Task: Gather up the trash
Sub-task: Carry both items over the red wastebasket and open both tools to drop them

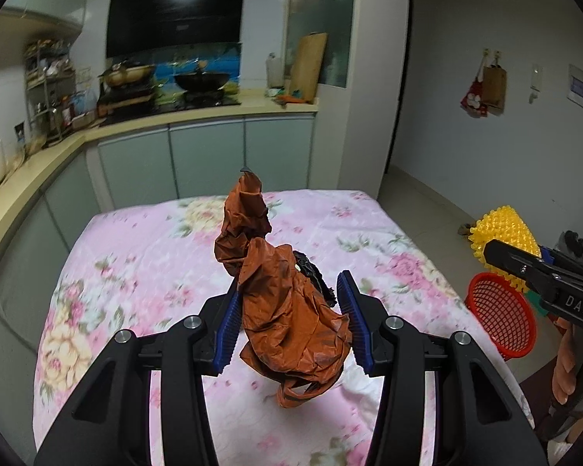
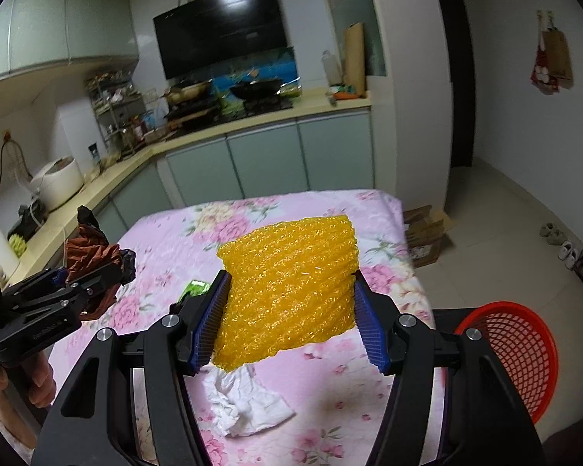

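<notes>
Everything sits around the table point(image 1: 144, 256) with its pink flowered cloth, standing in the kitchen corner just in front of the counter point(image 1: 198, 114). Both grippers are held above the table, tilted downward towards its top.

The right gripper point(image 2: 289, 310) is clamped on a yellow bubble-wrap sheet point(image 2: 287, 291), its blue pads pressed against both sides, the sheet lifted clear of the cloth. The left gripper point(image 1: 291, 322) is closed on a crumpled brown plastic bag point(image 1: 287, 310); the bag stands up between the pads, with something dark tucked behind it, and hangs above the table.

A red mesh basket point(image 2: 524, 353) sits off the table's right edge, just beside it and lower down.

The right wrist view alone shows what is left on the table: a crumpled white tissue point(image 2: 245, 404) lying on the cloth beneath the yellow sheet, and a small green wrapper point(image 2: 194, 289) a little further in, towards the left gripper. It also shows a cardboard box point(image 2: 427, 237) on the floor past the table's far right corner.

The left wrist view alone shows the fingers point(image 1: 567, 365) of the hand gripping the right gripper's handle, off the table's right edge.
</notes>
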Demonstrator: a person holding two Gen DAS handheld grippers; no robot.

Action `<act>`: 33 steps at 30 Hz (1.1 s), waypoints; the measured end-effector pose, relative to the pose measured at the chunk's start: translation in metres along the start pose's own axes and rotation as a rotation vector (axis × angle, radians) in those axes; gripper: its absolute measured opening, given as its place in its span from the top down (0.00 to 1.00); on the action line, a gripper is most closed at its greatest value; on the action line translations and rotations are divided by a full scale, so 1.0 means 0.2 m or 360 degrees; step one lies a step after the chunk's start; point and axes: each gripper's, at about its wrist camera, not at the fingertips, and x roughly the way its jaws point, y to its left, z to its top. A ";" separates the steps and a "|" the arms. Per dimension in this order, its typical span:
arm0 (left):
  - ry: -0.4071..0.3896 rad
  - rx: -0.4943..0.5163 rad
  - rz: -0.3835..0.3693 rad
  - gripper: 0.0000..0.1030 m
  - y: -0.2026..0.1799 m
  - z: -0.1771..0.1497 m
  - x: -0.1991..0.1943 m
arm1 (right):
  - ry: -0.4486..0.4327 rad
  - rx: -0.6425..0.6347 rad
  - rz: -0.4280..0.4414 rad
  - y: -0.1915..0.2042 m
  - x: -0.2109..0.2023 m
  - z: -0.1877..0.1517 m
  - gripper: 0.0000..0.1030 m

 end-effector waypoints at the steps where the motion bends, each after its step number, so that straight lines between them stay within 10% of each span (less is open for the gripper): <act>1: -0.0008 0.0019 -0.0008 0.56 -0.03 0.01 0.00 | -0.0021 0.0014 -0.0023 -0.02 -0.02 0.01 0.43; 33: 0.0000 0.0261 -0.0318 0.56 -0.62 0.16 0.20 | -0.0210 0.0289 -0.0352 -0.48 -0.34 -0.01 0.43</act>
